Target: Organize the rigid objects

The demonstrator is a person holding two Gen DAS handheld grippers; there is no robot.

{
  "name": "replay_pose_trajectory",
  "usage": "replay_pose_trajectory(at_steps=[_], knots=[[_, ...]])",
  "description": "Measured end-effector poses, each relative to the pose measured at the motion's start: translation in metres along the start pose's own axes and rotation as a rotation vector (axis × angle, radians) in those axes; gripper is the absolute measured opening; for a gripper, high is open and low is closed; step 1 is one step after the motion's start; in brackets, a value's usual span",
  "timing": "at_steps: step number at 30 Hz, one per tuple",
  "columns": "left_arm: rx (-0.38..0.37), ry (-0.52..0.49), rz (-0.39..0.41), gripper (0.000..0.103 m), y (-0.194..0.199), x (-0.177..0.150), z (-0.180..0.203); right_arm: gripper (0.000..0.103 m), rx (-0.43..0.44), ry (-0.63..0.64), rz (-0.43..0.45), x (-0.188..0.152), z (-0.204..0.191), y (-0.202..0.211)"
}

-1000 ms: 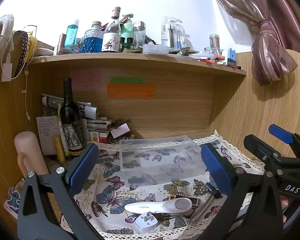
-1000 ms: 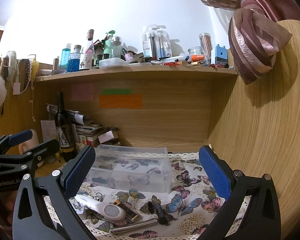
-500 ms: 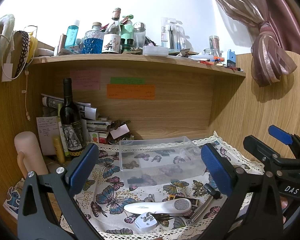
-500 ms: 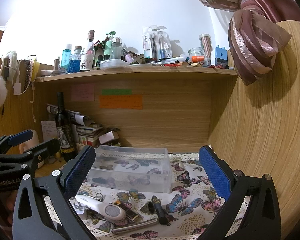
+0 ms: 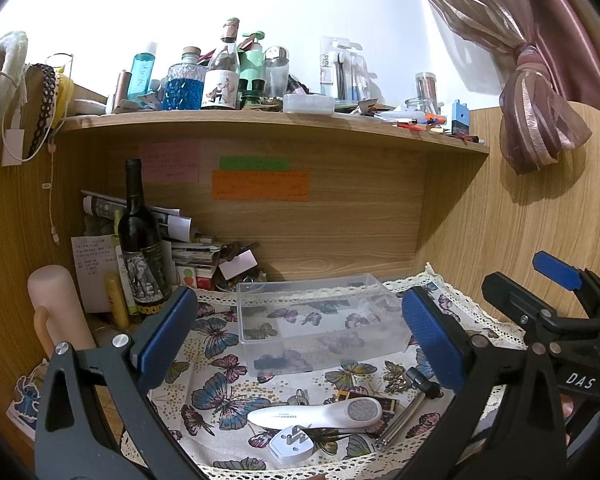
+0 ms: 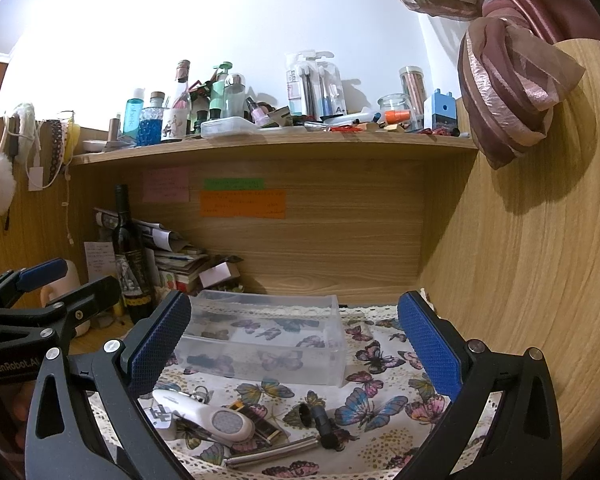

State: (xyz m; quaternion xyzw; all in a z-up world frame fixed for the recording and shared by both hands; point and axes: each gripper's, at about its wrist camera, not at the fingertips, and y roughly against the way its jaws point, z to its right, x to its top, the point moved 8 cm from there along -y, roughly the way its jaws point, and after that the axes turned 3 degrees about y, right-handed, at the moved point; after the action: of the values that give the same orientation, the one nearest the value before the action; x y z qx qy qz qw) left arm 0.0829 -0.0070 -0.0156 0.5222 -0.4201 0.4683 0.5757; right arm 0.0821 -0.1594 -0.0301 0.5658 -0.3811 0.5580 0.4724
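A clear empty plastic bin [image 5: 316, 322] [image 6: 268, 338] stands on the butterfly cloth. In front of it lie a white handheld device [image 5: 316, 414] [image 6: 208, 416], a white plug adapter [image 5: 290, 444], a small dark box [image 6: 260, 420], a metal-handled tool [image 5: 408, 412] [image 6: 276, 450] and a black piece [image 6: 324, 426]. My left gripper [image 5: 296, 340] is open and empty, above the small items. My right gripper [image 6: 292, 344] is open and empty, held above the same items. Each gripper shows at the other view's edge.
A wine bottle [image 5: 142, 248], stacked papers and boxes [image 5: 196, 256] and a pink flask [image 5: 56, 312] crowd the back left. A shelf [image 5: 260, 120] above holds several bottles and jars. A wooden side wall [image 6: 520, 280] and curtain [image 6: 512, 92] close the right.
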Motion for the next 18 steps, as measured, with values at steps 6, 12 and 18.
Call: replay_pose_trajectory(at_steps=[6,12,18], knots=[[-0.015,0.001,-0.001,0.103,0.000,0.000,0.002,0.103,0.012,0.006,-0.003,-0.002,-0.004,-0.002],[-0.042,0.031,-0.035,0.093,-0.008,-0.006,-0.005,0.094,0.038,0.005,-0.031,-0.008,-0.003,-0.008],[-0.033,0.064,-0.157,0.073,-0.032,-0.029,-0.024,0.066,0.049,0.001,-0.168,-0.041,0.005,-0.031]])
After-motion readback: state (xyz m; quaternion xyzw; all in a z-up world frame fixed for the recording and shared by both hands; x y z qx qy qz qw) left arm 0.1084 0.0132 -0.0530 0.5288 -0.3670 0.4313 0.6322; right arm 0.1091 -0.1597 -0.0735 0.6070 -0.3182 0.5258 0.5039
